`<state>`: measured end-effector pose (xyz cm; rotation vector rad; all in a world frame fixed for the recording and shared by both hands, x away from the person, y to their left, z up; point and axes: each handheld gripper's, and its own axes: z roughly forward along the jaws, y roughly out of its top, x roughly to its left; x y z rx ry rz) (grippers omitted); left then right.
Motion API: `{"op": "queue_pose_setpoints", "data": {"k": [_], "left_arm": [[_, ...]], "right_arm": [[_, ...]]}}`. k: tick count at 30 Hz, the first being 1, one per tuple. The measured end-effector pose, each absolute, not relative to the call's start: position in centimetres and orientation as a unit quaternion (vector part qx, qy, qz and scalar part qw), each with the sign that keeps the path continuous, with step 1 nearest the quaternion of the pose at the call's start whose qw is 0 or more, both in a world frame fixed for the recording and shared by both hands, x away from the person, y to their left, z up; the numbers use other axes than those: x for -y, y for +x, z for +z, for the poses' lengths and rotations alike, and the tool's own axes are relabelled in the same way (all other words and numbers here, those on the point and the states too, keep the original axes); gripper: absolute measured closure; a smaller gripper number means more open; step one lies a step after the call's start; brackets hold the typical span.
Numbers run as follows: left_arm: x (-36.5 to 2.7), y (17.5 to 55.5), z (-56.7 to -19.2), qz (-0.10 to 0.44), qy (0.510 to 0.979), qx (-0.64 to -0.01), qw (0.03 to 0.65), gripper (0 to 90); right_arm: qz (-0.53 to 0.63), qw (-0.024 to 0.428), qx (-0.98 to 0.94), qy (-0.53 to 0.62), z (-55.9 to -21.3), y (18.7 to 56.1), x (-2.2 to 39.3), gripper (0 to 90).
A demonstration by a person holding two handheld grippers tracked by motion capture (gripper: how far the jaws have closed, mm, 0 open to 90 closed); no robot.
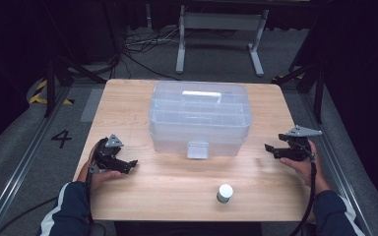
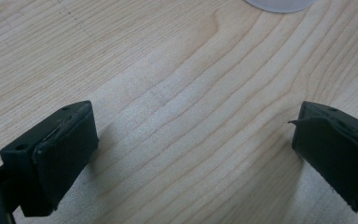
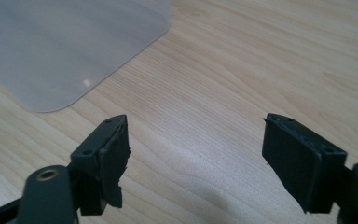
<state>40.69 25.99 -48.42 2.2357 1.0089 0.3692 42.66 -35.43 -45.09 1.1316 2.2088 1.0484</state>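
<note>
A: Status, near side first?

B: Small bottle (image 1: 224,192) with white cap stands upright near the front edge of the surface (image 1: 177,182), right of centre; nothing touching it; it sits between the two grippers but closer to the person than either.

A: Grippers?

B: Left gripper (image 1: 129,165) low over the surface at front left, held in the left hand (image 1: 100,173); jaws spread wide, nothing between them; in the left gripper view (image 2: 193,154) just bare wood between the pads, with a pale rounded edge at the top of that view; can't tell what that edge is. Right gripper (image 1: 270,149) at the right edge, in the right hand (image 1: 302,164); jaws also wide apart and empty; grey three-cornered plate on top; cable trails back along the forearm.

A: Right gripper view?

B: Wood grain between the jaws (image 3: 193,154); rounded corner of the clear box (image 3: 65,46) at upper left, apart from the jaws.

A: And the box?

B: Clear plastic storage box (image 1: 200,118) mid-surface toward the far side; lid on, white handle on top, latch on the front face toward the person; both grippers well apart from it, one each side; bottle well in front of it.

A: Behind?

B: Grey floor, cables, white frame legs; dark beyond that.
</note>
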Motion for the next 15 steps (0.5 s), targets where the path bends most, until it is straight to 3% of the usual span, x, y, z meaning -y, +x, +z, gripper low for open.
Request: {"op": "queue_pose_setpoints", "data": {"k": [15], "left_arm": [[-26.0,40.6,-48.4,0.142,0.851,-0.387,0.325,0.4]], "right_arm": [[0.400,0.238,-0.802,0.375,-41.1,42.7,34.7,28.0]]}}
